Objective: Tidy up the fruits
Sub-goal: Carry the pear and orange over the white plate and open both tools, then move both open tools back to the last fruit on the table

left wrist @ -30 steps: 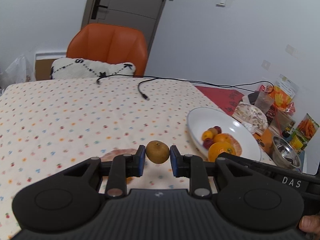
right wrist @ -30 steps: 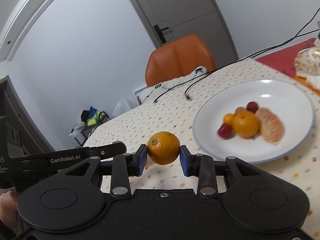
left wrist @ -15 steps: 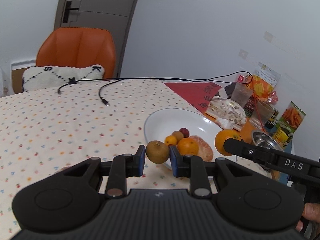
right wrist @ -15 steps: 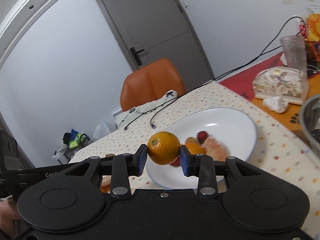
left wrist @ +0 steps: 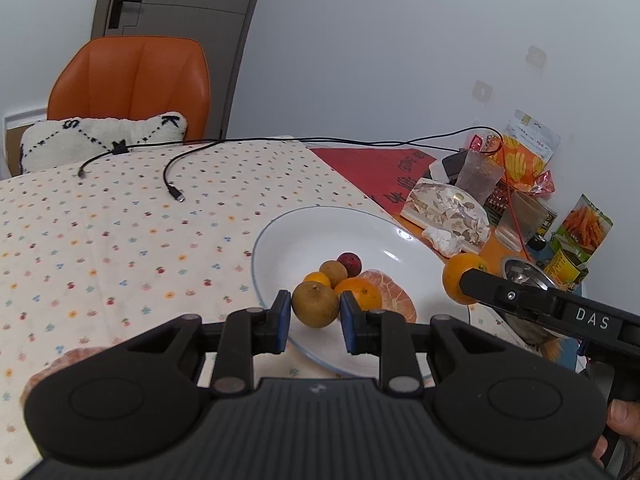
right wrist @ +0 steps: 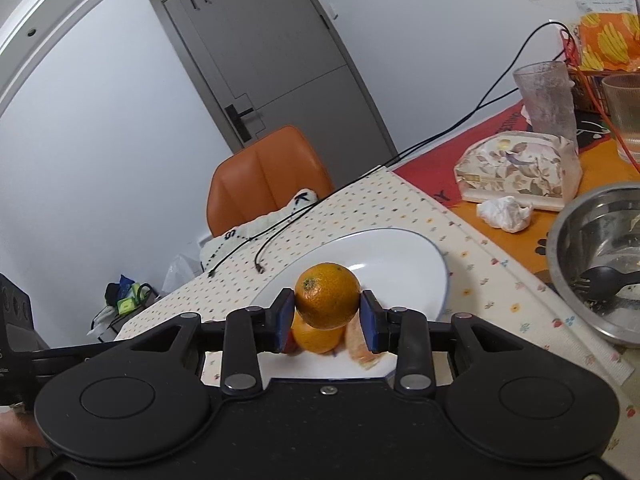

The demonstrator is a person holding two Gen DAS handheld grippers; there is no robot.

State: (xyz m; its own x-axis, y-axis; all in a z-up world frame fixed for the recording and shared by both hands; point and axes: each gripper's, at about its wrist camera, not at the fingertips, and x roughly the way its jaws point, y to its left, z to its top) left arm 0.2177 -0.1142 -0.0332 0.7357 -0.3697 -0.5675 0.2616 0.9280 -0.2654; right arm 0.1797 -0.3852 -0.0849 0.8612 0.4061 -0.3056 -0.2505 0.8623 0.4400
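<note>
My left gripper [left wrist: 315,309] is shut on a small brown round fruit [left wrist: 315,304], held over the near rim of the white plate [left wrist: 304,228]. On the plate lie an orange [left wrist: 359,295], a peeled citrus [left wrist: 390,298], a small yellow fruit [left wrist: 317,279], a brown fruit [left wrist: 333,271] and a dark red fruit [left wrist: 349,261]. My right gripper [right wrist: 327,309] is shut on an orange [right wrist: 327,300] above the plate [right wrist: 400,256], over the plate's orange [right wrist: 316,338] and peeled citrus [right wrist: 358,346]. That held orange [left wrist: 460,276] also shows at the plate's right edge.
A steel bowl [right wrist: 600,248] with a black spoon stands right of the plate. A tissue pack [right wrist: 520,170], crumpled tissue [right wrist: 504,213], glasses [right wrist: 546,98] and snack bags [left wrist: 520,152] crowd the far right. Black cables [left wrist: 172,176] cross the dotted tablecloth; an orange chair [left wrist: 132,88] stands behind.
Both grippers have moved toward the plate with their fruits still held. The left now hangs over the near rim and the right is above the fruit pile.
</note>
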